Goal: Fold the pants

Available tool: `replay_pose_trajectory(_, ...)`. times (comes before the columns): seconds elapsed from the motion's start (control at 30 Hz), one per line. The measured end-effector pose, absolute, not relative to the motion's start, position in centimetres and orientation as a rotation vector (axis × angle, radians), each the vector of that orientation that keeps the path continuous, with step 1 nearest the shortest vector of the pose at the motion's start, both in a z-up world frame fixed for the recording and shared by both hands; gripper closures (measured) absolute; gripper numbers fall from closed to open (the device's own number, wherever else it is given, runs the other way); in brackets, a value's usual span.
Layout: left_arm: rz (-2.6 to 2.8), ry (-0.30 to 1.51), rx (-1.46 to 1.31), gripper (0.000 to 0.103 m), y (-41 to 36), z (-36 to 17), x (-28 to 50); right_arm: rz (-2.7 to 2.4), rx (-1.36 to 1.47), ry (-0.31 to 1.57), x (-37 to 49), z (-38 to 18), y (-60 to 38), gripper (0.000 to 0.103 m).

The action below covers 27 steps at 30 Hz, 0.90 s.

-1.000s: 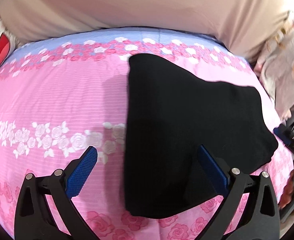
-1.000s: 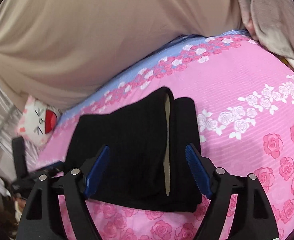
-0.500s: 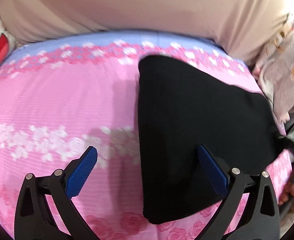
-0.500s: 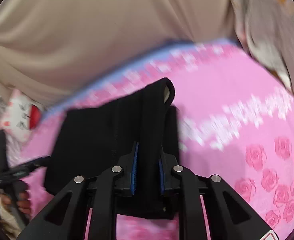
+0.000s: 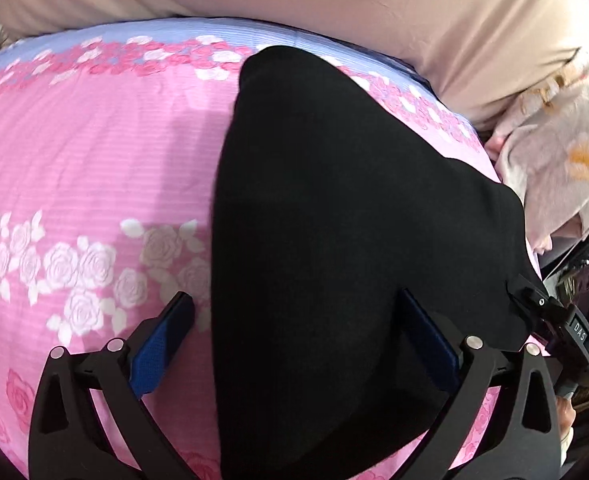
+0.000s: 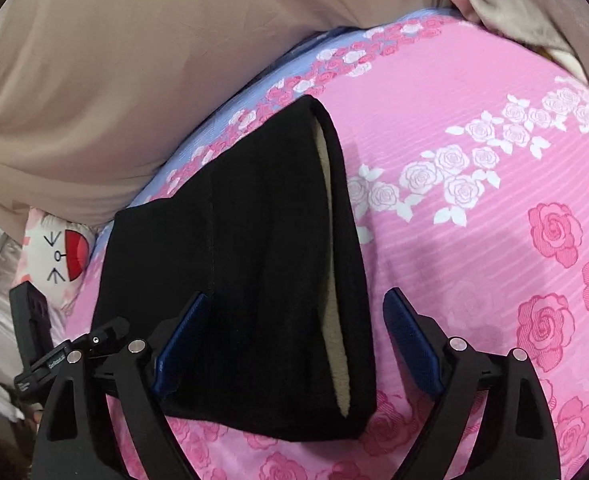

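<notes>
Folded black fleece-lined pants [image 6: 254, 272] on pink rose-print bed [image 6: 474, 240]; left tongs [image 5: 294, 344] and right tongs [image 6: 294, 344] released; final tidy or withdrawal seems next.

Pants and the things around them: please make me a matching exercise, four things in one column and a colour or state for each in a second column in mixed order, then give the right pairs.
Column 1
1. pants
2. bedsheet
3. right gripper
4. lining

Column 2
A. pink with roses
B. cream, showing at the pants' edge
C. black, folded flat
D. open, holding nothing

Pairs: 1-C, 2-A, 3-D, 4-B
</notes>
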State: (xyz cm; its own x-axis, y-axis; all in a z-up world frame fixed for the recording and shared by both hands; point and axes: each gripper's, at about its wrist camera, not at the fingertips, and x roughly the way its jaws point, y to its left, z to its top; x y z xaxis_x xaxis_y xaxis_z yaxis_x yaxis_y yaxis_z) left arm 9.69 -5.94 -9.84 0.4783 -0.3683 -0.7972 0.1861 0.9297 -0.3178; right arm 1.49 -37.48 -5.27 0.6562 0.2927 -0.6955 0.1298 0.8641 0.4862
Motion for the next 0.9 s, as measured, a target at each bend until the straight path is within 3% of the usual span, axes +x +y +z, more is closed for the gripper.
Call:
replay_pose_trajectory(0.03,-0.405,1.025,-0.217,0.039,-6.0,-9.6,9.8,0.123,0.568,0.866,1.6,-5.4,-37.2,0.042)
replay_pose_trajectory(0.07,-0.407,1.029,-0.221,0.041,-5.8,-9.2,9.8,0.112,0.572,0.864,1.5,-5.2,-36.8,0.049)
replay_pose_trajectory(0.1,-0.417,1.032,-0.222,0.050,-5.6,-8.9,9.9,0.116,0.565,0.860,1.5,-4.8,-36.3,0.063)
replay_pose_trajectory(0.2,-0.487,1.024,-0.249,0.063,-3.9,-6.8,9.9,0.150,0.539,0.812,1.0,-1.9,-34.8,0.067)
replay_pose_trajectory(0.3,-0.470,0.929,-0.250,0.063,-0.8,-3.3,8.2,0.224,0.460,0.758,0.1,1.8,-31.4,0.068)
replay_pose_trajectory(0.4,-0.398,0.881,-0.218,0.059,2.2,-1.7,6.2,0.297,0.432,0.774,0.0,2.4,-28.9,0.067)
replay_pose_trajectory(0.47,-0.324,0.919,-0.198,0.051,3.7,-3.2,5.4,0.315,0.433,0.829,0.8,0.4,-27.4,0.060)
replay_pose_trajectory(0.5,-0.286,0.948,-0.179,0.046,4.1,-4.2,5.5,0.310,0.421,0.892,1.5,-1.7,-26.7,0.053)
replay_pose_trajectory(0.53,-0.235,1.011,-0.148,0.044,4.4,-6.2,5.7,0.273,0.409,0.959,1.9,-3.7,-26.3,0.039)
replay_pose_trajectory(0.6,-0.207,1.032,-0.202,0.030,5.5,-8.4,5.1,0.240,0.464,0.964,1.5,-5.0,-27.1,0.039)
replay_pose_trajectory(0.63,-0.185,1.011,-0.218,0.022,5.6,-8.2,4.7,0.222,0.498,0.946,1.2,-4.6,-27.6,0.041)
replay_pose_trajectory(0.67,-0.157,0.984,-0.194,0.022,5.6,-7.6,4.3,0.184,0.494,0.913,0.8,-3.7,-28.1,0.045)
replay_pose_trajectory(0.73,-0.123,0.919,-0.094,0.018,4.8,-6.7,3.8,0.106,0.362,0.811,0.5,0.1,-27.6,0.082)
replay_pose_trajectory(0.8,-0.058,0.867,0.013,0.012,3.8,-6.3,3.5,0.138,0.259,0.766,1.2,2.8,-25.6,0.095)
replay_pose_trajectory(0.9,-0.038,0.864,0.073,0.011,2.8,-6.2,3.6,0.235,0.122,0.789,3.3,3.6,-21.4,0.095)
